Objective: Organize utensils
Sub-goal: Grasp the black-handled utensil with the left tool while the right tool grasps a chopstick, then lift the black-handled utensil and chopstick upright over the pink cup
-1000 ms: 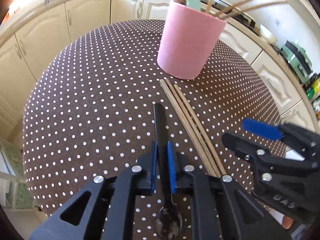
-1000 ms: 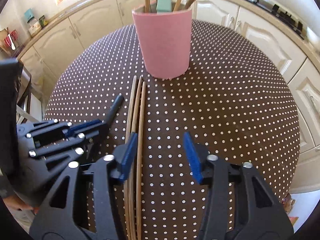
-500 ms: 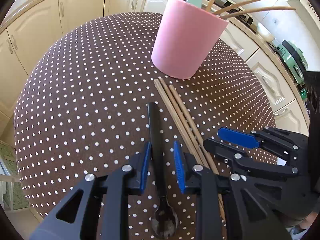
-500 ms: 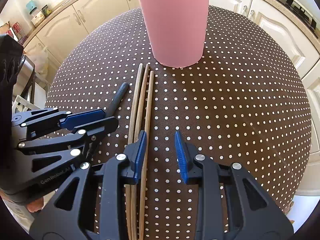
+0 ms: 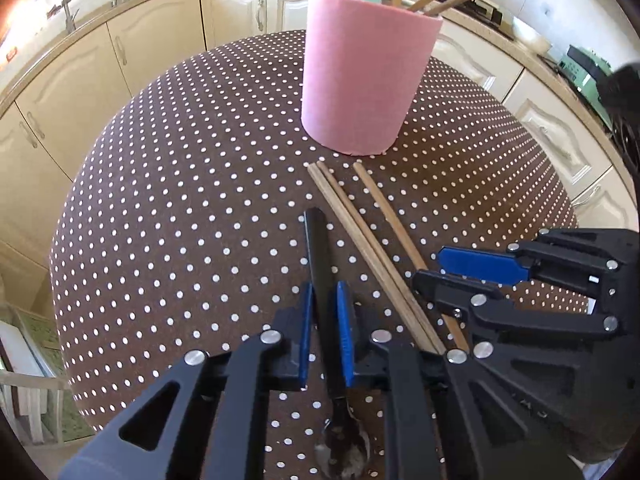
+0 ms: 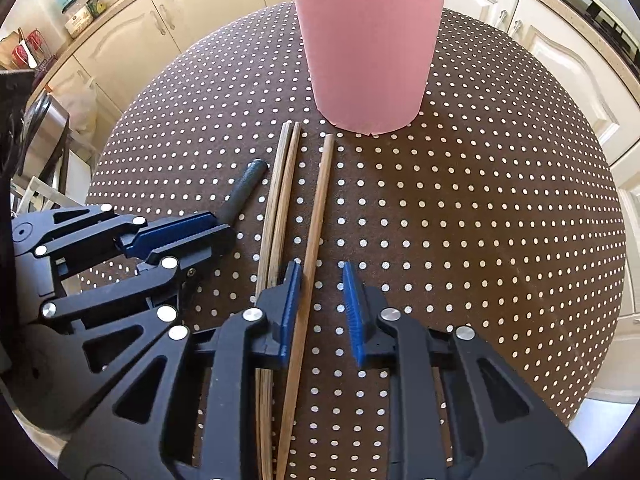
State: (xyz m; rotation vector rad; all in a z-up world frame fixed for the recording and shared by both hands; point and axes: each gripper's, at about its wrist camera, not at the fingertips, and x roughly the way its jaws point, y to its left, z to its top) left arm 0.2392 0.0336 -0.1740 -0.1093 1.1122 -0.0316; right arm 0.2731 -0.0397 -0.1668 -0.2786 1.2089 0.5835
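Spoon (image 5: 320,256) between left fingers (image 5: 306,340) — gripped.

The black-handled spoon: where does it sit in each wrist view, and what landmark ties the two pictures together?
Left wrist view: the black-handled spoon runs up the lower centre, handle between the left gripper pads, bowl at the bottom edge.
Right wrist view: only its handle shows, left of centre, leaving the left gripper.
Shared landmark: the pink cup, top centre in both, with three chopsticks below it.
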